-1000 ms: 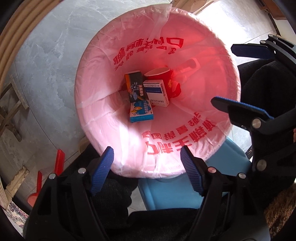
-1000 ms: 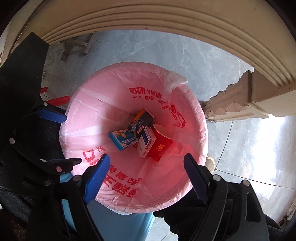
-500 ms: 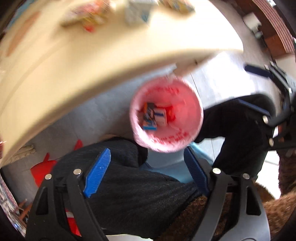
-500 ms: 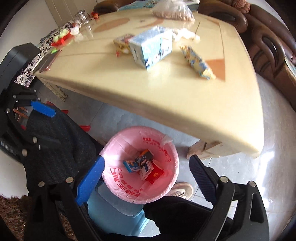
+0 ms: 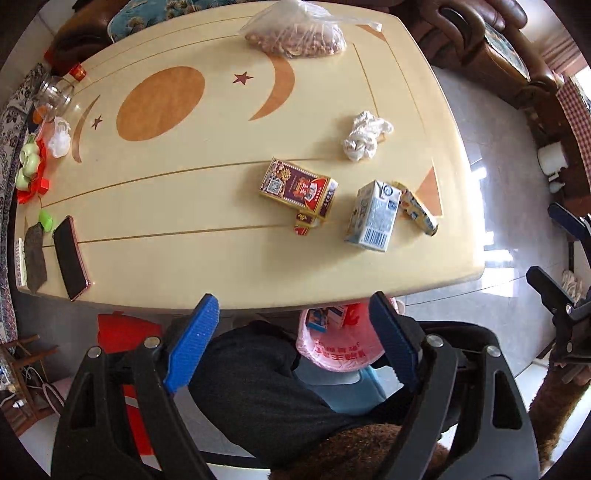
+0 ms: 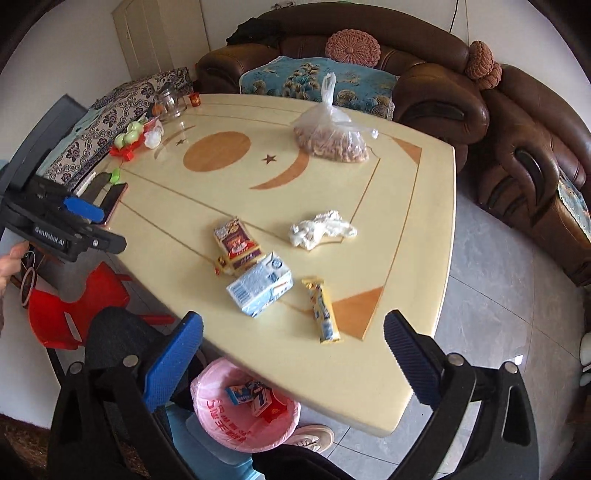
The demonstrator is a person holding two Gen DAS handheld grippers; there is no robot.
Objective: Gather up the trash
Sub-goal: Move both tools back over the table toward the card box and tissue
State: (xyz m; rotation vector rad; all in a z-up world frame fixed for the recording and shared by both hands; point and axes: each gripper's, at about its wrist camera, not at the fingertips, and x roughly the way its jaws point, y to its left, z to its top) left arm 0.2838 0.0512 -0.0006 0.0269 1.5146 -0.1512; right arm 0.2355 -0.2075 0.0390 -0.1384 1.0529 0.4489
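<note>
On the cream table (image 5: 221, 206) (image 6: 369, 206) lie a red-gold box (image 5: 299, 186) (image 6: 238, 245), a white-blue milk carton (image 5: 373, 218) (image 6: 260, 284), a yellow snack wrapper (image 5: 419, 212) (image 6: 323, 314) and a crumpled white tissue (image 5: 365, 134) (image 6: 319, 229). Below the table's near edge stands a bin with a pink bag (image 5: 340, 350) (image 6: 221, 417) holding small boxes and a red cup. My left gripper (image 5: 291, 347) (image 6: 86, 221) is open and empty, above the table's near edge. My right gripper (image 6: 295, 363) (image 5: 561, 251) is open and empty, above the bin.
A clear bag of nuts (image 5: 295, 35) (image 6: 330, 134) sits at the far side. A phone (image 5: 70, 258), glass jar (image 5: 55, 96) and small items line the left edge. A red stool (image 6: 70, 314) stands by the table, a brown sofa (image 6: 461, 92) behind it.
Both grippers have risen from just above the bin's mouth to above table height. The views have swung from the bin's inside to the tabletop. Both stay open and empty.
</note>
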